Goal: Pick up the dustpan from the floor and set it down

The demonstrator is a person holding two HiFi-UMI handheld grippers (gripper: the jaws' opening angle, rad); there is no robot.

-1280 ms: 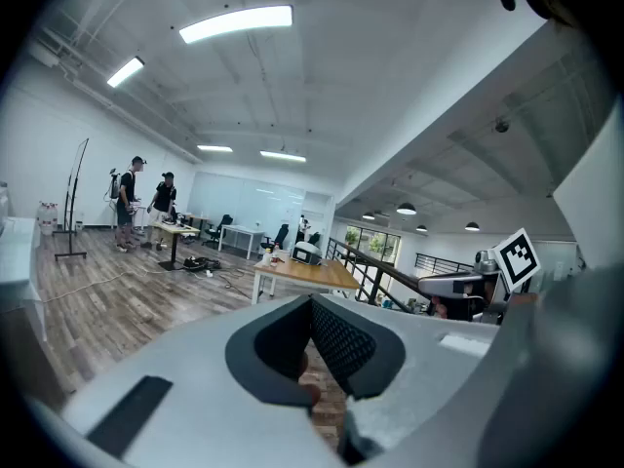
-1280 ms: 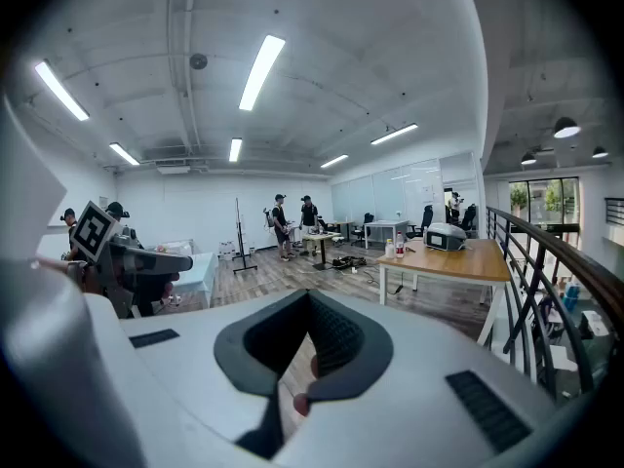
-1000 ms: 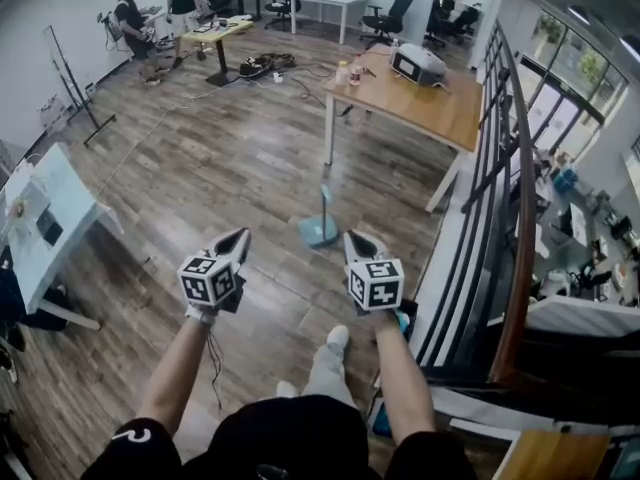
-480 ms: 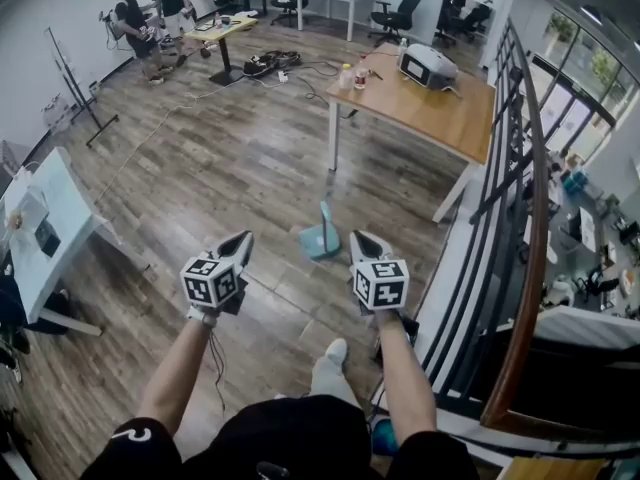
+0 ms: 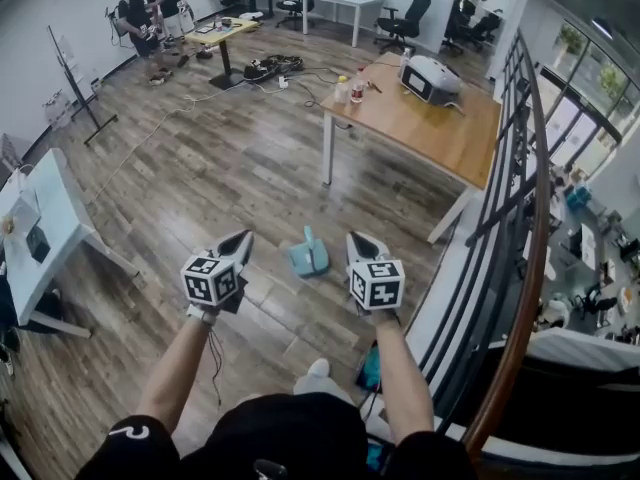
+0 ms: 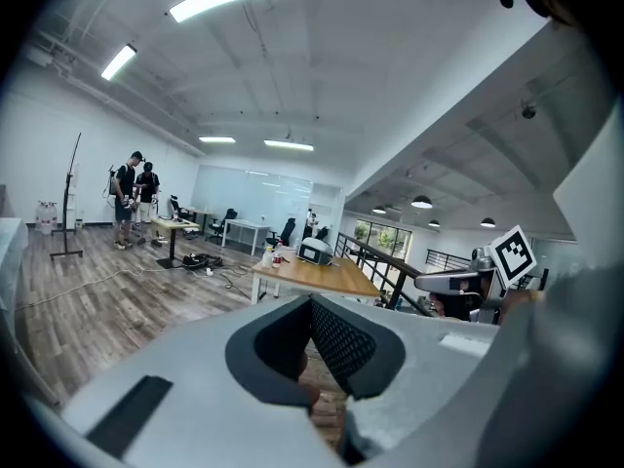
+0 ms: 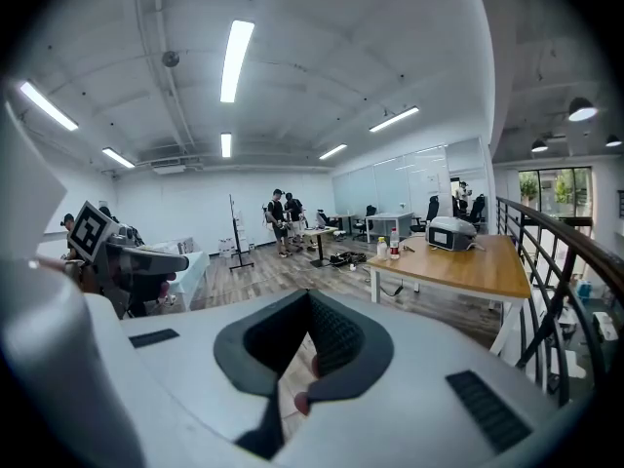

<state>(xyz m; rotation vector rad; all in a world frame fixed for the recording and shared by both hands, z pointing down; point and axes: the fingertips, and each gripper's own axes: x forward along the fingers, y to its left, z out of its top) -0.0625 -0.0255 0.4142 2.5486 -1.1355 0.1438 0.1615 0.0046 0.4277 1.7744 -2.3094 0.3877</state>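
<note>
A teal dustpan [image 5: 308, 258] with an upright handle rests on the wooden floor, seen in the head view just ahead of me and between my two grippers. My left gripper [image 5: 241, 239] is held out to the dustpan's left, well above the floor, its jaws shut and empty. To the dustpan's right, my right gripper [image 5: 357, 240] is shut as well, with nothing in it. In both gripper views the jaws close to a point, left gripper [image 6: 312, 300] and right gripper [image 7: 310, 295], and the dustpan is hidden below them.
A wooden table [image 5: 440, 133] carrying a white device [image 5: 431, 78] and bottles stands ahead on the right. A dark railing [image 5: 512, 198] runs along the right side. A white table [image 5: 45, 230] is at the left. Two people [image 5: 145, 8] stand far back left, near cables [image 5: 266, 66].
I have walked forward with both grippers held out. The dustpan has come nearer and now lies level with the gripper tips, between them. Both grippers stayed shut.
</note>
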